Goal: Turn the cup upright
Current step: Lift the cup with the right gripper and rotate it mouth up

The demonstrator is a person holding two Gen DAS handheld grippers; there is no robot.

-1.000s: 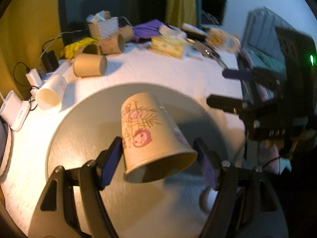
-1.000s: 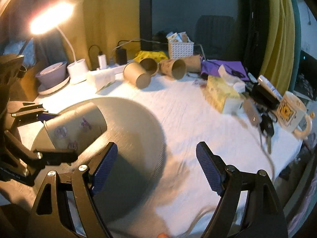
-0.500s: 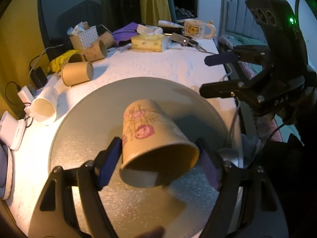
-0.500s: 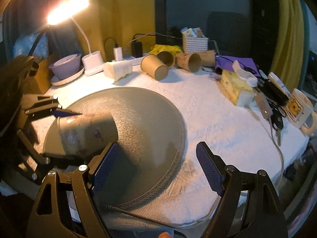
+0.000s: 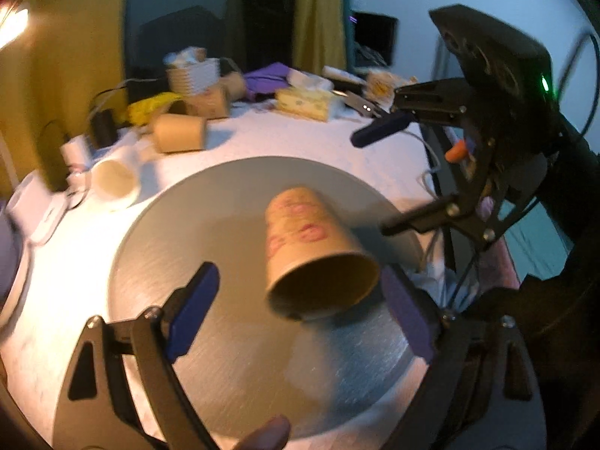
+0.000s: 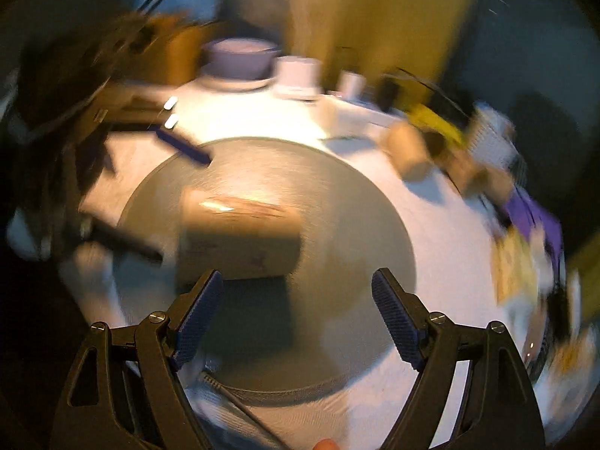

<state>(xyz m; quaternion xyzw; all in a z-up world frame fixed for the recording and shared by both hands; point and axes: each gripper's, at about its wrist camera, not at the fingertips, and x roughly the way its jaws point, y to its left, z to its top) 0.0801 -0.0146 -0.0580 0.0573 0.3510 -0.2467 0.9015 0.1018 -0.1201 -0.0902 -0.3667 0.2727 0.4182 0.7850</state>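
A tan paper cup with pink and red drawings lies on its side on the round grey mat, its mouth toward my left gripper. My left gripper is open; the cup sits between its fingers, close to the right one, not clamped. The cup shows blurred in the right wrist view, lying on the mat ahead of my open, empty right gripper. The right gripper also shows in the left wrist view, at the mat's far right.
Several paper cups lie at the back of the white table, with a white basket, a yellow tissue box, chargers and cables. A lamp base and a purple bowl stand at the back left.
My left gripper has opened and let go of the cup, which now lies on its side on the mat. My right gripper has swung left to face the cup.
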